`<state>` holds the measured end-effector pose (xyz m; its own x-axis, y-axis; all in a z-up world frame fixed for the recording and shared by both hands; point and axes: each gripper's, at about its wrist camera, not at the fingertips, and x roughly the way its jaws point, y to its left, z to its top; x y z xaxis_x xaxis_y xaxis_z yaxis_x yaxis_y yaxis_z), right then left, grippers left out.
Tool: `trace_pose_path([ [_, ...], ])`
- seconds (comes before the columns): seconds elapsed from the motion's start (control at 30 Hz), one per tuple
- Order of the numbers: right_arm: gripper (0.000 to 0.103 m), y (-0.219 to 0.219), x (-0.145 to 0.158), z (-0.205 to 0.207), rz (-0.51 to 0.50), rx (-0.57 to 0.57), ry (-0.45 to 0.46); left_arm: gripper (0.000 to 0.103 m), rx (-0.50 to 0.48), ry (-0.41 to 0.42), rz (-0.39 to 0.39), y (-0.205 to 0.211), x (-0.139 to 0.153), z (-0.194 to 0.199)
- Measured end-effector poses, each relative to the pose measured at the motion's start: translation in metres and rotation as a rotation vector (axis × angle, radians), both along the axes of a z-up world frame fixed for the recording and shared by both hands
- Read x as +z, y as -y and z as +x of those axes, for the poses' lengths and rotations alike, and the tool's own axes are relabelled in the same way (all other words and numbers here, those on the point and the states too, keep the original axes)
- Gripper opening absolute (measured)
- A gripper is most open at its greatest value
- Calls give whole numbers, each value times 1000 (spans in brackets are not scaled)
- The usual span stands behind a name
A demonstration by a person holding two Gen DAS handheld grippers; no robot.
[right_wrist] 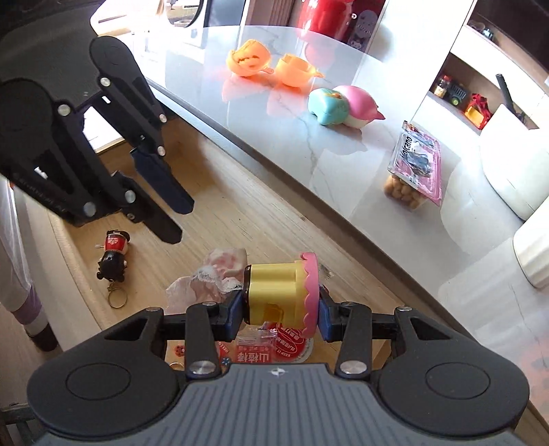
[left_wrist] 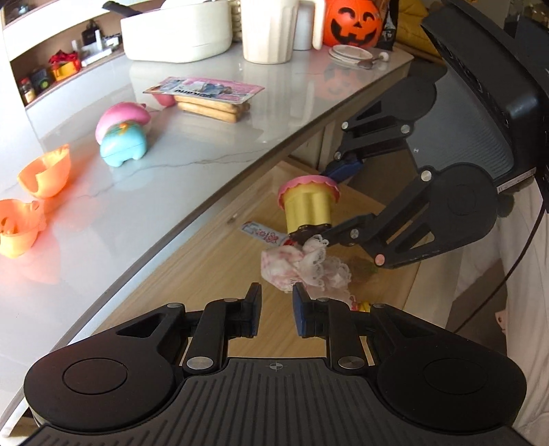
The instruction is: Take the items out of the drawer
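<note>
A yellow toy cupcake with a pink scalloped top (right_wrist: 279, 293) is clamped between the pads of my right gripper (right_wrist: 279, 314), lying sideways above the open wooden drawer (right_wrist: 219, 212). From the left wrist view the same cupcake (left_wrist: 308, 204) hangs over the drawer in the right gripper (left_wrist: 317, 206). My left gripper (left_wrist: 276, 310) hovers open above the drawer with nothing between its fingers, just short of a pink-and-white lace cloth (left_wrist: 302, 267). In the drawer also lie a red snack packet (right_wrist: 271, 350) and a small black figure keychain (right_wrist: 113, 259).
The white marble counter (left_wrist: 144, 192) runs beside the drawer. On it sit two orange toy halves (right_wrist: 271, 65), a blue and pink squishy toy (right_wrist: 338, 106), a snack pack (right_wrist: 413, 168), a white jug (left_wrist: 269, 31) and an orange pumpkin bucket (left_wrist: 351, 22).
</note>
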<state>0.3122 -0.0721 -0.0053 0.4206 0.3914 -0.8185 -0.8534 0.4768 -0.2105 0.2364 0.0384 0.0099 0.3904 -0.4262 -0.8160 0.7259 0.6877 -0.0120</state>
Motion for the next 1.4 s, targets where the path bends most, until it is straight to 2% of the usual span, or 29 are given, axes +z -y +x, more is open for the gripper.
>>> trace_pose_path([
  [0.1, 42, -3, -1, 5, -8, -27, -17, 22, 19, 21, 23, 19, 2, 1],
  [0.27, 42, -7, -3, 8, 12, -44, -47, 23, 21, 52, -17, 21, 5, -11],
  [0.43, 42, -5, -6, 0, 20, -31, -62, 20, 25, 119, 21, 28, -8, -10],
  [0.57, 42, -7, -8, -8, 6, -4, -37, 20, -38, 108, 45, 26, -14, -15],
  [0.67, 42, -8, -9, -8, 15, 4, -44, 20, -97, 47, 65, 24, -21, -17],
  [0.87, 42, -14, -5, -5, 34, 19, -49, 14, -43, -28, 68, 11, -26, 5],
  [0.93, 45, -18, -8, -4, 10, 16, -36, 14, -23, -47, 97, 6, -33, 15],
  [1.0, 66, -20, -9, -5, -3, 14, -15, 14, -12, -34, 121, 5, -39, 22],
  [1.07, 73, -19, -7, -6, 0, 22, 4, 15, -32, -17, 147, 5, -45, 25],
  [1.13, 76, -15, -5, -6, 9, 23, 9, 18, -70, -10, 192, 5, -53, 25],
  [1.27, 78, 0, -6, 0, 17, -1, 3, 18, -114, 26, 336, 1, -56, 14],
  [1.4, 81, 15, -7, 1, 18, -23, -11, 18, -123, -35, 369, -8, -49, 12],
])
